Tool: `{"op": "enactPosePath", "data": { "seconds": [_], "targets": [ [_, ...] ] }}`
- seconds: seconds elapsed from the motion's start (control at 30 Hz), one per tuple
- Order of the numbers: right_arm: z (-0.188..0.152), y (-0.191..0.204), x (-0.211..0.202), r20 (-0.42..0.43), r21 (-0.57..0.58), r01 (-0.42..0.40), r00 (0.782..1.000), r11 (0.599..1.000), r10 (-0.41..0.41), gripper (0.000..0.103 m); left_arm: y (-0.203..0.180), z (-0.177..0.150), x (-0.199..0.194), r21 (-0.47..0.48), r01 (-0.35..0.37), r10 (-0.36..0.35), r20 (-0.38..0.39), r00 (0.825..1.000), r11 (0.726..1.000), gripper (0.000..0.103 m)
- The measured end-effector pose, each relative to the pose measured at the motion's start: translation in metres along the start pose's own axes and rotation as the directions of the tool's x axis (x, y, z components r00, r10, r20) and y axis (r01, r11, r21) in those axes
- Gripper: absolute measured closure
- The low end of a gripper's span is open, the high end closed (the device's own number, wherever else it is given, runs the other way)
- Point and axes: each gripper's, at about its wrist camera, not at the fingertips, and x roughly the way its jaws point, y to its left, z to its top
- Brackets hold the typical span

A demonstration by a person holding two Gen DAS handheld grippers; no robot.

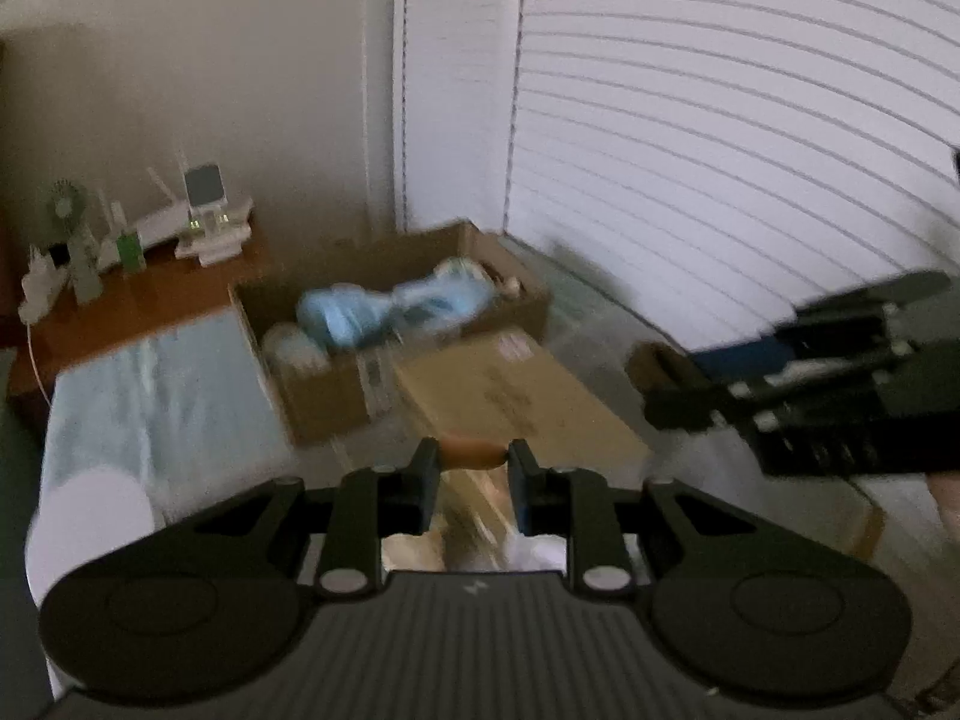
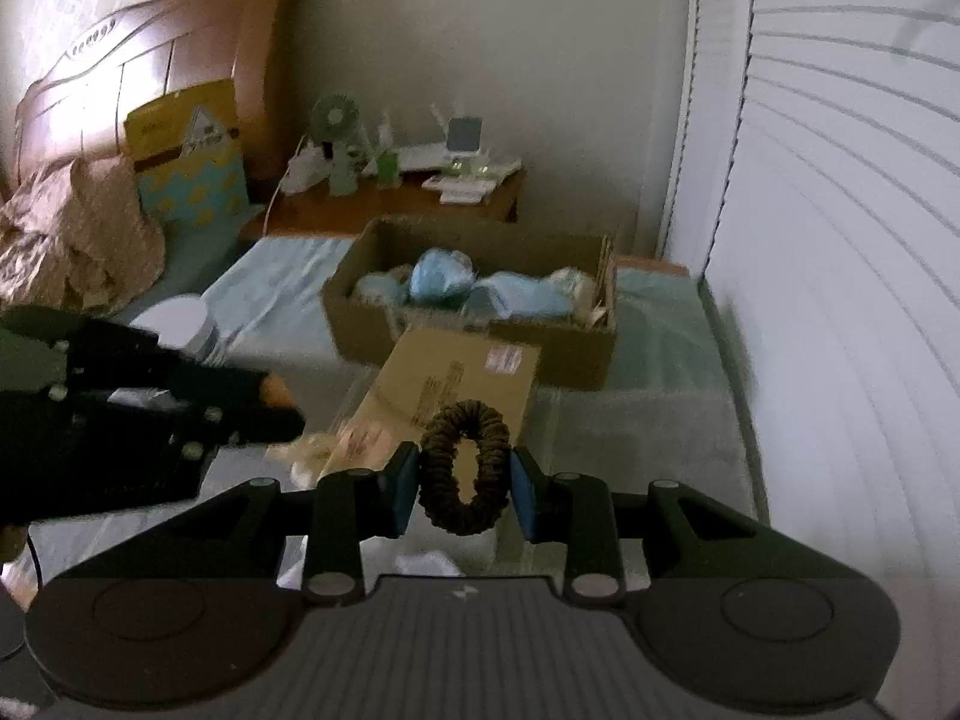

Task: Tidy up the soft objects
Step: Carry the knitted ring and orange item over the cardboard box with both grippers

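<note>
Bed (image 2: 648, 420) with pale blue-green sheet, filling the middle ground of both views, white slatted blinds (image 2: 840, 240) along its far side and a carved brown wooden headboard (image 2: 150, 60) at its head.

Open brown cardboard box (image 2: 372, 312), standing on the sheet near the wooden bedside table (image 2: 384, 210); light blue soft bundles (image 2: 441, 276) lie heaped inside it.

Flat tan cardboard carton (image 2: 462, 378) with printed labels, lying just in front of the open box and touching it.

Crumpled beige patterned bedding (image 2: 72, 240), piled by the headboard, a yellow-and-blue pillow (image 2: 192, 180) beside it.

Small green desk fan (image 2: 336, 114) and white devices, upright on the bedside table.

Right gripper (image 2: 465, 483), black with blue pads: jaws clamped on a dark brown ruffled fabric scrunchie (image 2: 465, 468), a ring held upright between the pads, above the near end of the flat carton. From the left wrist this gripper (image 1: 666, 384) appears at the right edge, blurred.

Left gripper (image 1: 471, 465), black: jaws pinched on a small orange-brown soft item (image 1: 471, 450), only a narrow band of it showing between the fingertips; its kind cannot be told. It hangs above the flat carton (image 1: 516, 396), short of the open box (image 1: 324, 402). From the right wrist this gripper (image 2: 282, 414) shows at the left edge.
</note>
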Motion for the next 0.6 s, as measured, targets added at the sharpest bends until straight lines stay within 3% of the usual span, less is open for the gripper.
{"op": "enactPosePath", "data": {
  "seconds": [0.2, 0.4, 0.5, 0.57, 0.6],
  "targets": [
    [0.014, -0.012, 0.012, 0.035, 0.030, 0.005, 0.999, 1.000, -0.006, 0.066, 0.018, 0.039, 0.035, 0.029, -0.061, 0.059, 0.039, 0.997, 0.998, 0.080],
    [0.024, -0.021, 0.024, 0.048, 0.052, -0.002, 0.999, 0.999, -0.001, 0.066, 0.041, 0.060, 0.083, -0.004, -0.107, 0.107, 0.024, 0.994, 0.994, 0.079],
    [0.025, -0.025, 0.029, 0.044, 0.059, 0.000, 0.999, 0.998, -0.003, 0.066, 0.047, 0.059, 0.098, -0.006, -0.121, 0.121, 0.002, 0.993, 0.993, 0.065],
    [0.027, -0.028, 0.032, 0.042, 0.061, 0.005, 0.999, 0.998, -0.007, 0.066, 0.048, 0.057, 0.099, -0.011, -0.126, 0.126, 0.004, 0.992, 0.992, 0.038],
    [0.028, -0.029, 0.034, 0.040, 0.061, 0.007, 0.999, 0.998, -0.009, 0.066, 0.048, 0.055, 0.097, -0.014, -0.124, 0.125, 0.008, 0.992, 0.992, 0.031]
  ]
}}
